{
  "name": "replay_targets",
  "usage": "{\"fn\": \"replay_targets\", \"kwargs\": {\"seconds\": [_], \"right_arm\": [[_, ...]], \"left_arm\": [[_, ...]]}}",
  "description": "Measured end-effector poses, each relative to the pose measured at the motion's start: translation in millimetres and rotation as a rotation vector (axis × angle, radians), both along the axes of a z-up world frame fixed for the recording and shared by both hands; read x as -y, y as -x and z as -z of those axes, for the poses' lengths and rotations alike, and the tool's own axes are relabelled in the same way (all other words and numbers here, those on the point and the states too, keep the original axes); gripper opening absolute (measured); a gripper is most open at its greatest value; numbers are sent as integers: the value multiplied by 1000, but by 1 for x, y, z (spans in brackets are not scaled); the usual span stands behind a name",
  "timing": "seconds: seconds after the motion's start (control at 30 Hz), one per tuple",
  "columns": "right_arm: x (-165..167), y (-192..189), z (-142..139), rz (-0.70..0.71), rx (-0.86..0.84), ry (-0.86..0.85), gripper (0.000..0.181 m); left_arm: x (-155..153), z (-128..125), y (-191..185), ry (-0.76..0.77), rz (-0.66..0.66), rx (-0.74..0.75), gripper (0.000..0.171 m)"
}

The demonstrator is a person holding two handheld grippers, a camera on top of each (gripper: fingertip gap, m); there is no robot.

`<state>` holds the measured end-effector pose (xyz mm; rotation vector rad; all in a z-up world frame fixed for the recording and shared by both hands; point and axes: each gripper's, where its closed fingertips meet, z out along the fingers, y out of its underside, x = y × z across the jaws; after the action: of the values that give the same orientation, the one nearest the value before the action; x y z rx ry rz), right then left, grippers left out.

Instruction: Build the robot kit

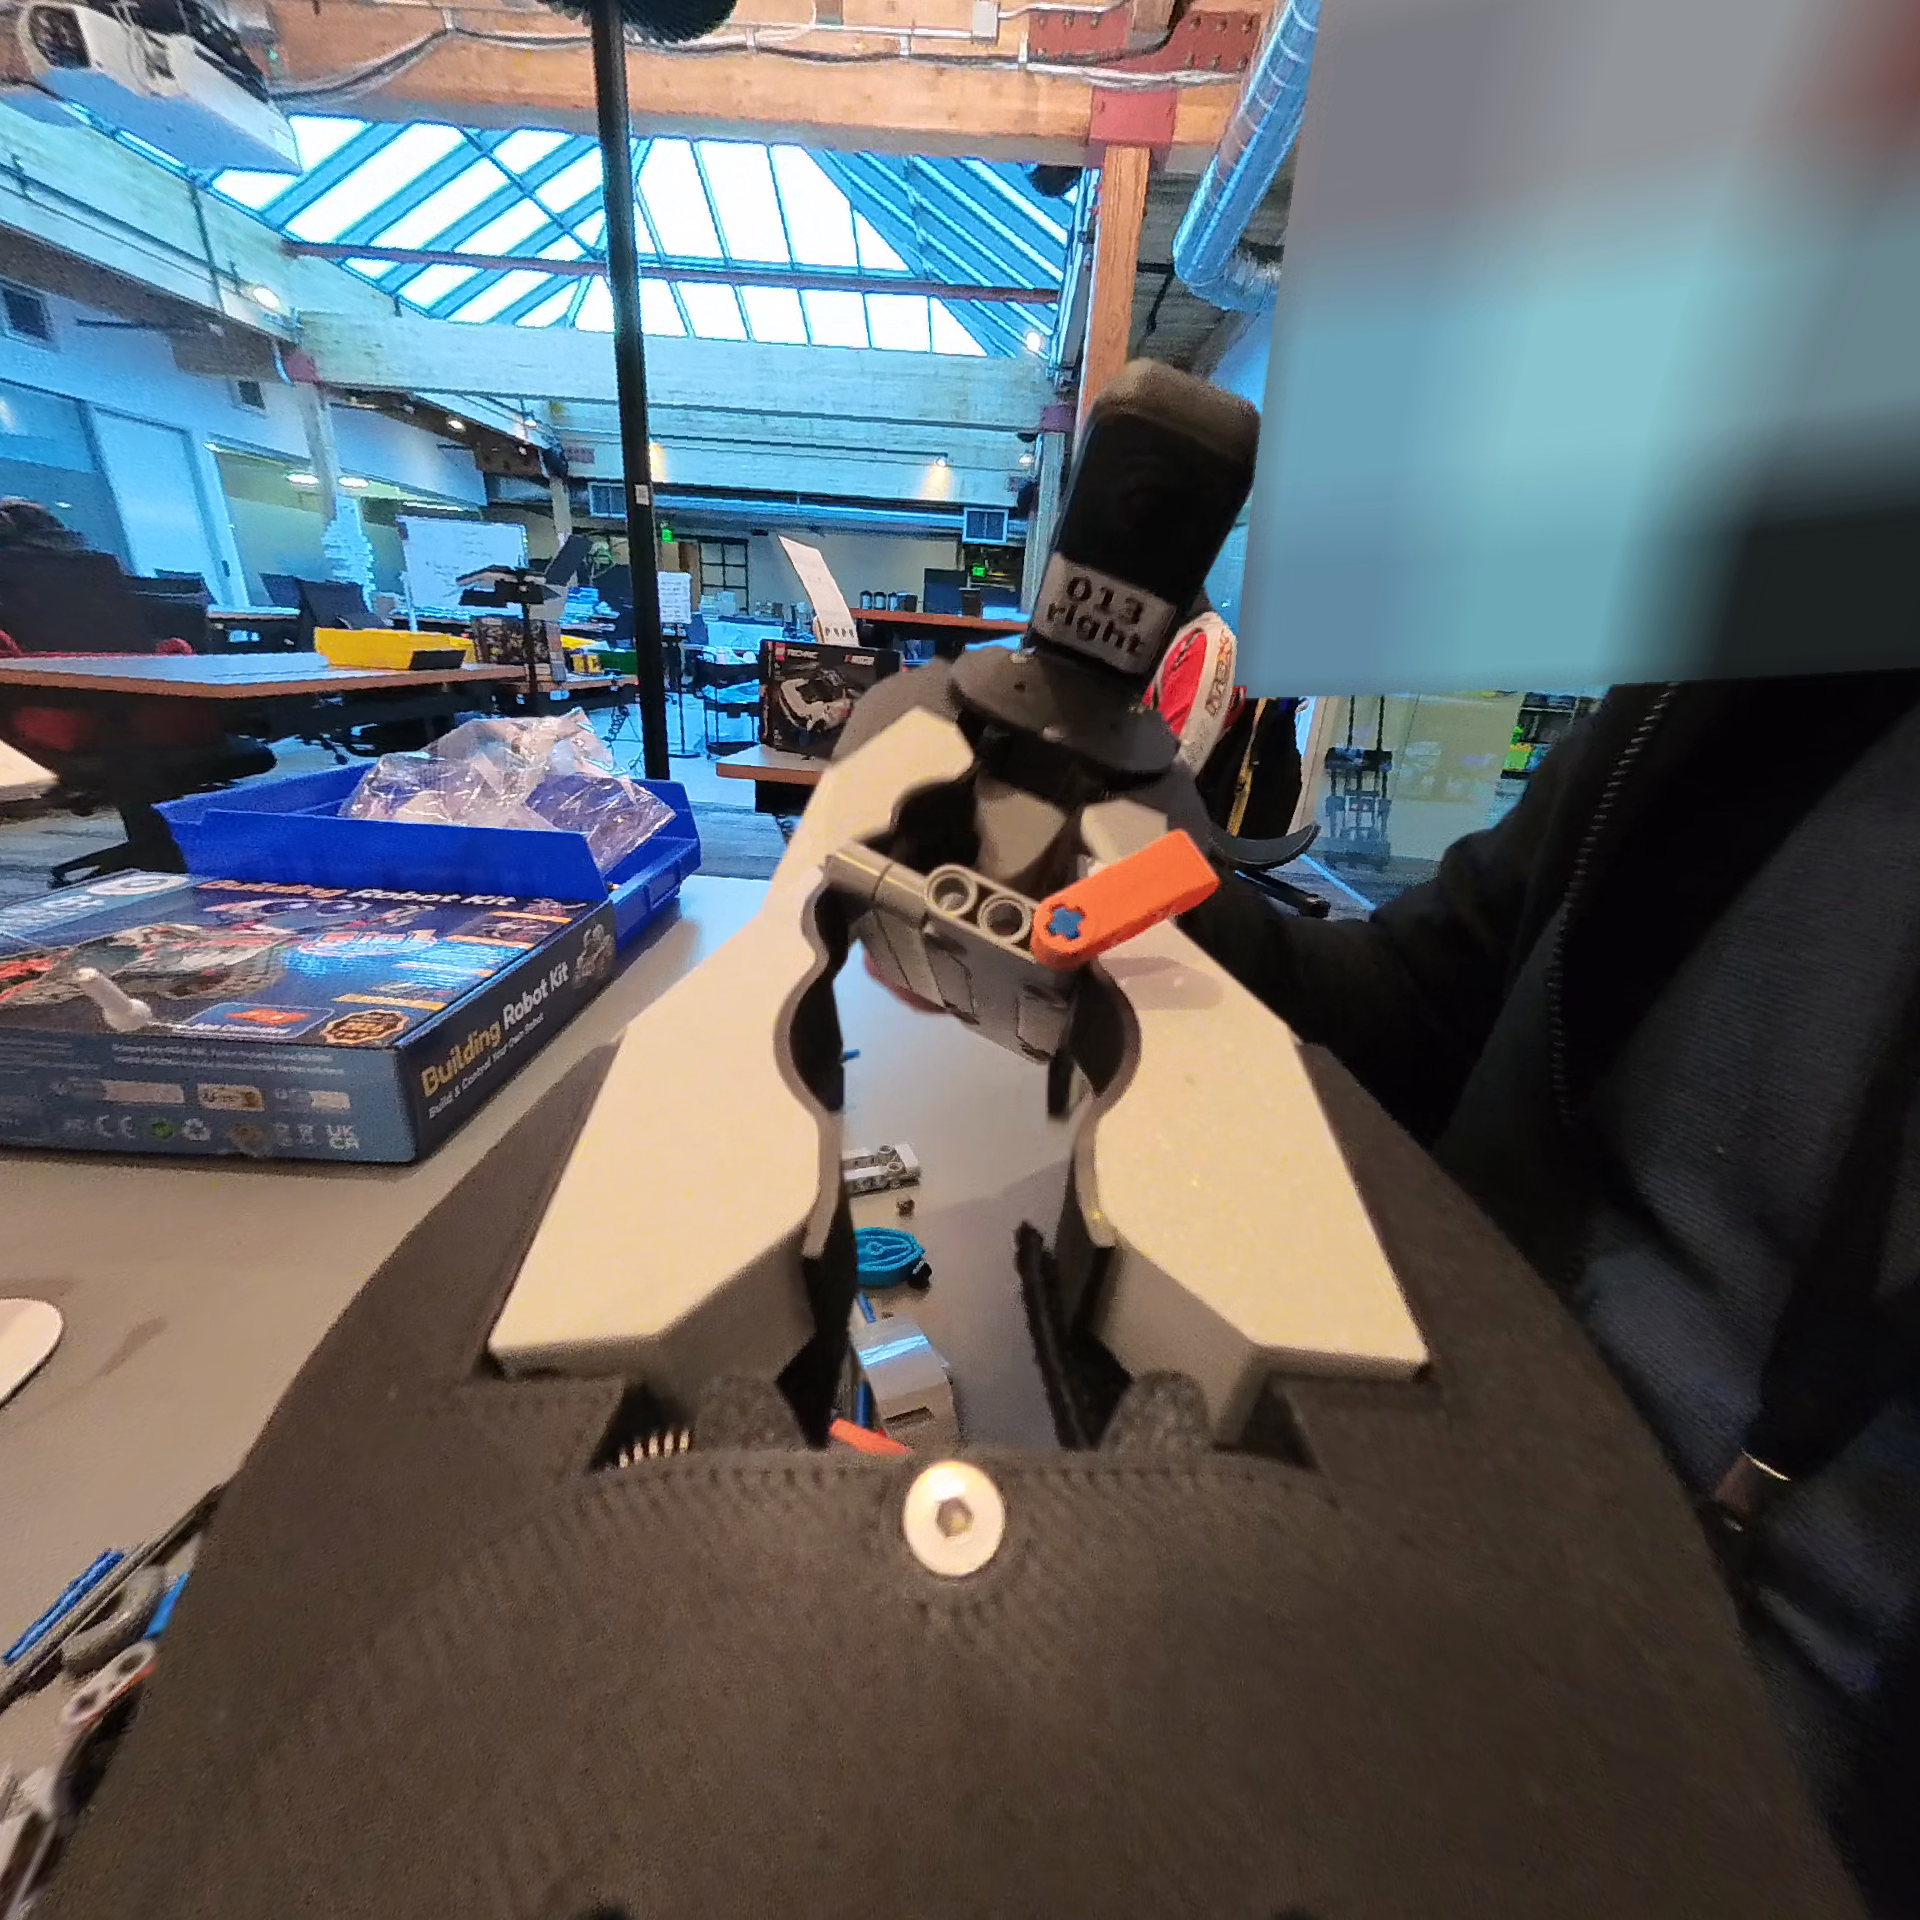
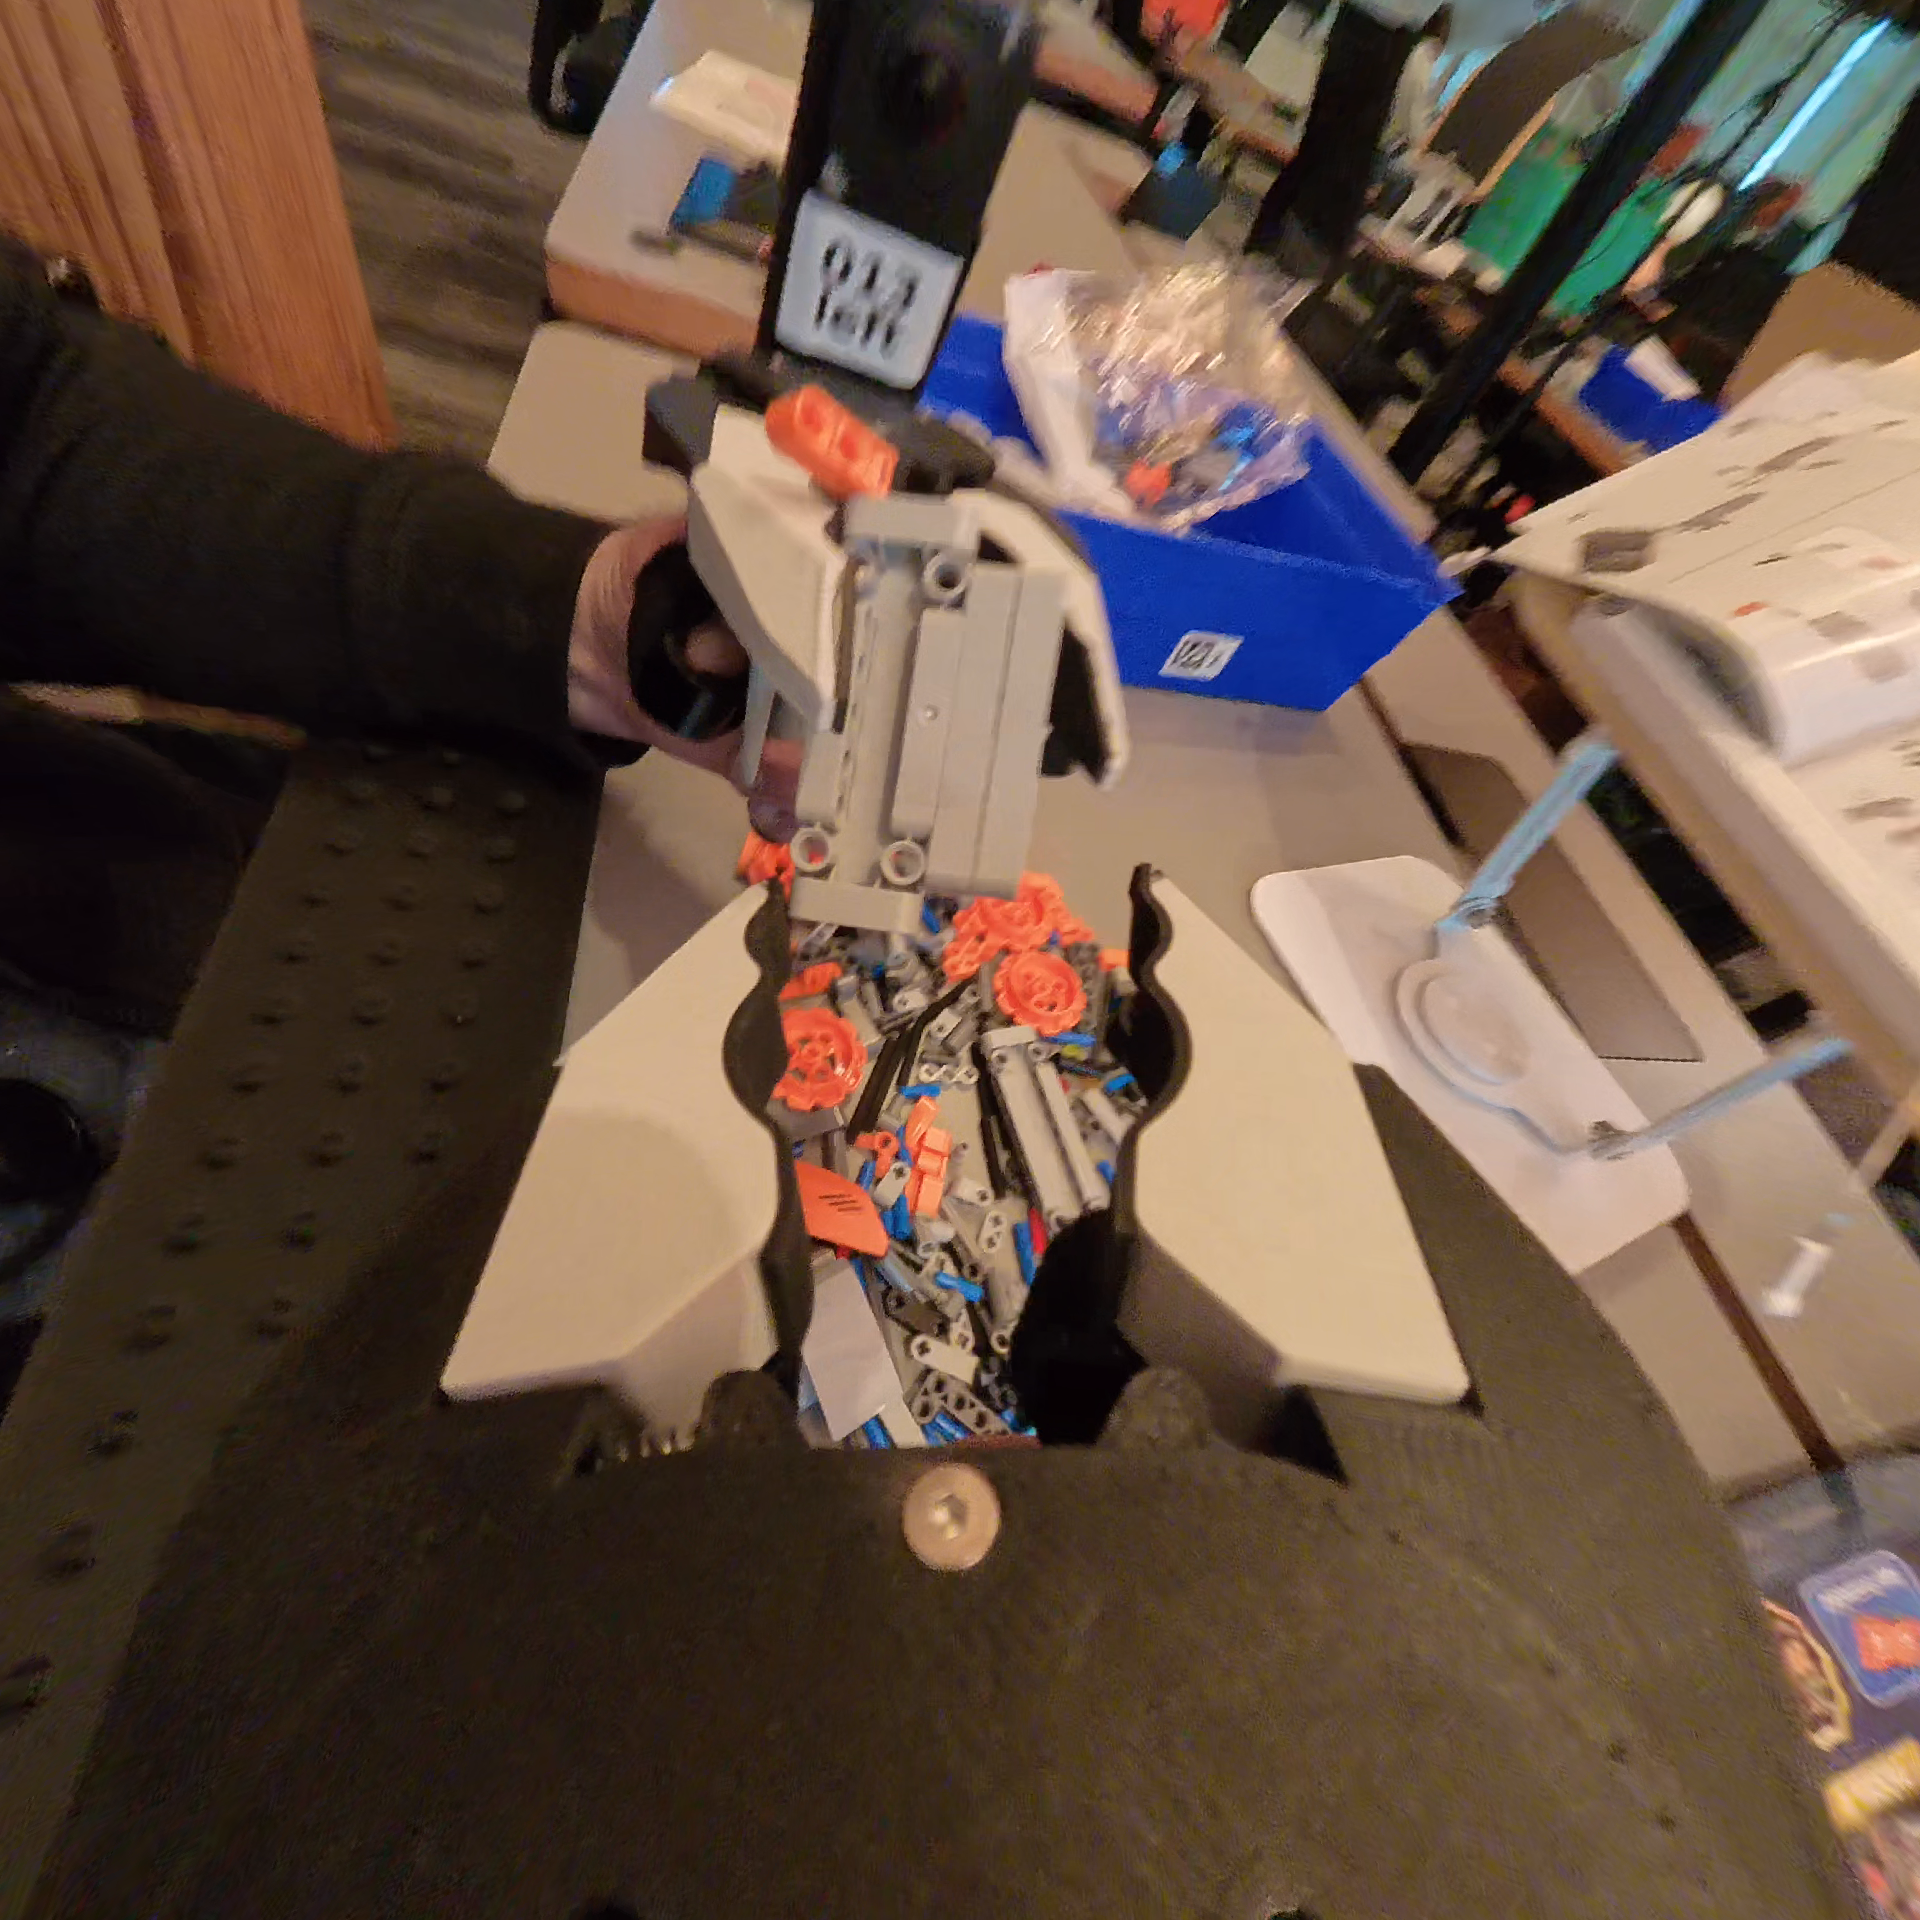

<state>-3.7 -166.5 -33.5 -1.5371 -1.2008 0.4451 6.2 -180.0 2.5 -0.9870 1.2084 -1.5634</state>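
Two claws are shown above a grey desk point(image 1: 208, 1299). The left claw point(image 1: 977, 883) is closed part-way on a grey brick assembly point(image 1: 966, 945), which is gripped between its pale fingers point(image 1: 707, 1143) near the tips. An orange beam point(image 1: 1127, 899) is fixed by a blue pin to the upper end of that assembly. In the right wrist view the same assembly is seen held up off the desk and hanging lengthwise, with its lower end just beyond the right claw's fingertips. The left claw's handle is grasped by a hand point(image 2: 623, 644) in a dark sleeve.

The right claw point(image 2: 956, 894) is held wide open and nothing is gripped in it. A loose pile of parts point(image 2: 935, 1143) in grey, orange, blue and black is seen on the desk between its fingers, with several orange gears point(image 2: 1039, 987) among them.

A blue bin point(image 1: 416, 842) filled with clear plastic bags point(image 1: 520, 769) is set farther back on the desk. A printed kit box point(image 1: 312, 997) is laid just beside the bin. An open booklet point(image 2: 1766, 582) is propped on a white wire stand point(image 2: 1403, 987) well to one side of the pile.
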Motion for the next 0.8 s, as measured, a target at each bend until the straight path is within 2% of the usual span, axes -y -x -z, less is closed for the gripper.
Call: {"fn": "replay_targets", "kwargs": {"seconds": [0.1,0.13,0.17,0.3,0.33,0.5,0.53,0.57,0.63,0.7,0.8], "right_arm": [[10,-1,-26,13,-45,-79,64],[10,4,-23,25,-2,-92,66],[5,7,-16,63,54,-111,74],[-17,9,6,216,145,-72,71],[-13,15,5,183,115,-61,49],[-12,18,-2,152,34,-37,44],[-9,17,-4,128,-8,-11,45],[-8,15,-5,110,-32,15,45],[-12,6,-5,123,-35,10,45],[-16,0,-1,157,22,-16,45],[-23,-2,6,214,90,-56,45]], "left_arm": [[-6,3,-1,-52,-67,-32,39],[-5,3,-2,-61,-73,-36,40],[-5,2,-3,-55,-76,-31,40],[-4,-4,-4,-74,-117,-2,39],[-3,-4,-5,-78,-120,1,40],[-4,-6,-5,-74,-138,2,39],[-6,-10,-1,-66,-139,16,48],[-7,-12,4,-62,-140,24,51],[-10,-17,13,-47,-129,43,48],[-4,-14,16,-72,-106,16,35],[-5,-5,7,-154,-181,-49,20]]}}
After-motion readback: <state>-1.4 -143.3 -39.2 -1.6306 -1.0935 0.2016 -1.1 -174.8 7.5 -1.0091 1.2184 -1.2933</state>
